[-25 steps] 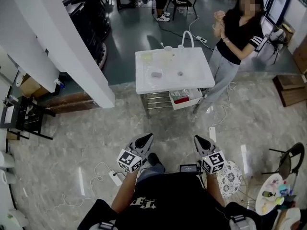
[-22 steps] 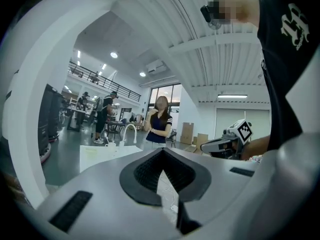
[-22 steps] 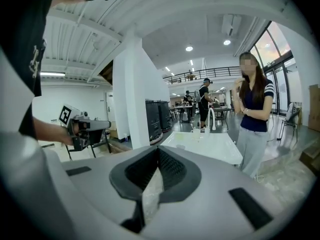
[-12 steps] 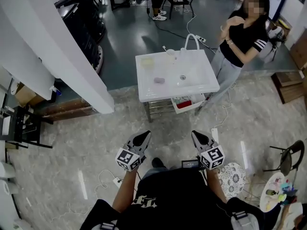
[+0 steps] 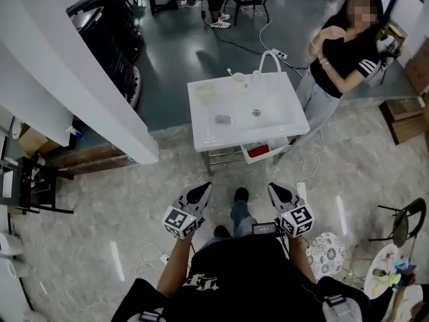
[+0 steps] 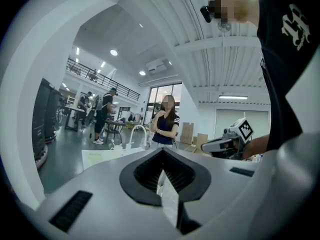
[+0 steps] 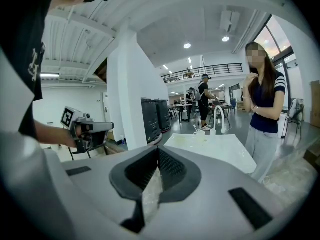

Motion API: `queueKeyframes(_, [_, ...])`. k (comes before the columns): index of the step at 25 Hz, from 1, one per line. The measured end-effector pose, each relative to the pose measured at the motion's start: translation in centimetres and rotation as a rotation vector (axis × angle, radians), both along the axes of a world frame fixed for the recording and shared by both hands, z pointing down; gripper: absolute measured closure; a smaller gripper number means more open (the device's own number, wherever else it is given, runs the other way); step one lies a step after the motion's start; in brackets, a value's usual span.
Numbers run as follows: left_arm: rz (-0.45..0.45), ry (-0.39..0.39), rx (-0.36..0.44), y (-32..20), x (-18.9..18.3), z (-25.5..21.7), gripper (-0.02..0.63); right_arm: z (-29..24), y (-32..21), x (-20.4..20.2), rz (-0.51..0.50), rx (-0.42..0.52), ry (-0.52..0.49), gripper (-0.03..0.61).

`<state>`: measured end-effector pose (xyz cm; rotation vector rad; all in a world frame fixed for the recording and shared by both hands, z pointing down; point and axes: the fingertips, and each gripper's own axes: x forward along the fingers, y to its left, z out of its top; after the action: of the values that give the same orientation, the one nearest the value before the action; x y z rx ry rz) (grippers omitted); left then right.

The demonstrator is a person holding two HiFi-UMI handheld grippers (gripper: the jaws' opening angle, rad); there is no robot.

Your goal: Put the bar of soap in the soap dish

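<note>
A white sink stand [image 5: 275, 123] is several steps ahead on the marble floor. On its top lie a small purple bar of soap [image 5: 223, 119] and, farther back, a pale yellow soap dish [image 5: 204, 92]. A curved faucet [image 5: 268, 59] rises at the rear edge. My left gripper [image 5: 201, 190] and right gripper [image 5: 276, 189] are held side by side in front of my body, far short of the sink. Both are shut with nothing between the jaws. The left gripper view shows its closed jaws, and the right gripper view shows its closed jaws with the sink [image 7: 215, 146] ahead.
A person [image 5: 342, 52] stands at the sink's right side. A white pillar [image 5: 80, 72] and black machines [image 5: 107, 25] are at left. A basket [image 5: 265, 149] hangs under the sink. Cables and a power strip [image 5: 161, 257] lie on the floor; a patterned stool [image 5: 327, 250] is at right.
The sink stand has drawn closer in the head view as I walk toward it. Both grippers stay shut and keep their place in front of my body.
</note>
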<state>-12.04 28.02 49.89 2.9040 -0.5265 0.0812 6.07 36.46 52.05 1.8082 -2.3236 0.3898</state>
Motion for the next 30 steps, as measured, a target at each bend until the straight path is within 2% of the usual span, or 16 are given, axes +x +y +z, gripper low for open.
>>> queueKeyframes(7, [-0.028, -0.025, 0.010, -6.7, 2.2, 0.4, 0.604, 0.2, -8.1, 2.1, -0.051, 0.019, -0.012, 0.571])
queueKeyframes(18, [-0.087, -0.041, 0.051, -18.3, 8.1, -2.1, 0.604, -2.5, -21.0, 8.2, -0.138, 0.054, -0.008, 0.570])
queueKeyframes(25, [-0.099, -0.057, 0.043, -22.1, 11.4, -2.6, 0.605, -2.9, -25.9, 11.3, -0.177, 0.040, -0.017, 0.570])
queueKeyframes(30, [-0.118, -0.060, 0.040, -24.3, 12.6, -2.8, 0.604, -2.8, -28.6, 11.8, -0.225, 0.028, -0.016, 0.570])
